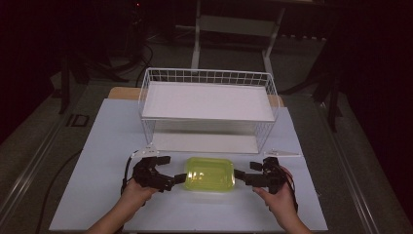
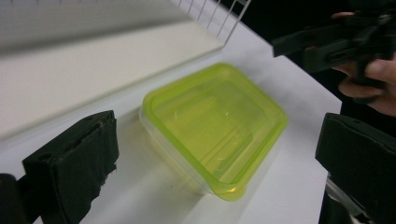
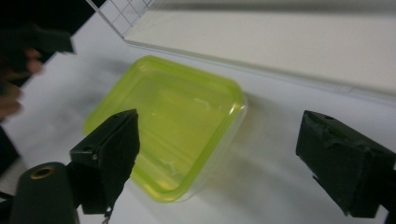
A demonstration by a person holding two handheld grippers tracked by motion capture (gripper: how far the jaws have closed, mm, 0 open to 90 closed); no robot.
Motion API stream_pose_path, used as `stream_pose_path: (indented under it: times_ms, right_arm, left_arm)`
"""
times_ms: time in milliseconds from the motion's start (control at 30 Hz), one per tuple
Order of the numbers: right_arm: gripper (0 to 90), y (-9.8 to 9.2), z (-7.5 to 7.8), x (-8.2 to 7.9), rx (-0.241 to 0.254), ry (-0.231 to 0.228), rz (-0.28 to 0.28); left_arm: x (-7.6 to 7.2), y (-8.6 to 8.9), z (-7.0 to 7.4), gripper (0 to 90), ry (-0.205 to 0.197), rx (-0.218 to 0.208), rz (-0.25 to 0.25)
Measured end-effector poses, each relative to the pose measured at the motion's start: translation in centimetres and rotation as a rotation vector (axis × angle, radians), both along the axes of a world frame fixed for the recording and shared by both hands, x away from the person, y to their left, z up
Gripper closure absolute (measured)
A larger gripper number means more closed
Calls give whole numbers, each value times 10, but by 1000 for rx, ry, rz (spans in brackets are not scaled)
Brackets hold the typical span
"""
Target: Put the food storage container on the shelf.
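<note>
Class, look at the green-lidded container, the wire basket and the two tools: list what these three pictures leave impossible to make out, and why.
- Container contents: the tinted lid veils the inside in every view.
- Whether the left tool or right tool touches the container: too small in the high view.
- Wire basket lower shelf: its back part is hidden under the upper shelf in the high view.
- Basket in both gripper views: cut off by the top edge, blurred.

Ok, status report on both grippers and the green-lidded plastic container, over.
Left gripper open, right gripper open, flanking green-lidded clear plastic container. Container flat on table, ungripped. White wire basket behind, nothing between.
</note>
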State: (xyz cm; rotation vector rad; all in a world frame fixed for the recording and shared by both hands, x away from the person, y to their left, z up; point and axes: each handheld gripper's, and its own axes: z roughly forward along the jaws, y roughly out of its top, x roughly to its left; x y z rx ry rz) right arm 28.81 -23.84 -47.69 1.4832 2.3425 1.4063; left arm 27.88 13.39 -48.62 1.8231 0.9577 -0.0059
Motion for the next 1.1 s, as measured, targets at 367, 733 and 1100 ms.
stream_pose_path:
  times_ms: [367,733,1100]
  right_arm:
    - [339,10,-19,12,100,253,-28]
    - [564,12,-32,12,69,330,-53]
    - [742,18,-34,11,68,350,-64]
  left_arm:
    - [14,-9,-21,154,221,-52,42]
    - [19,-9,-36,572,336,-57,67]
    - [17,-16,-38,712,366,-19,69]
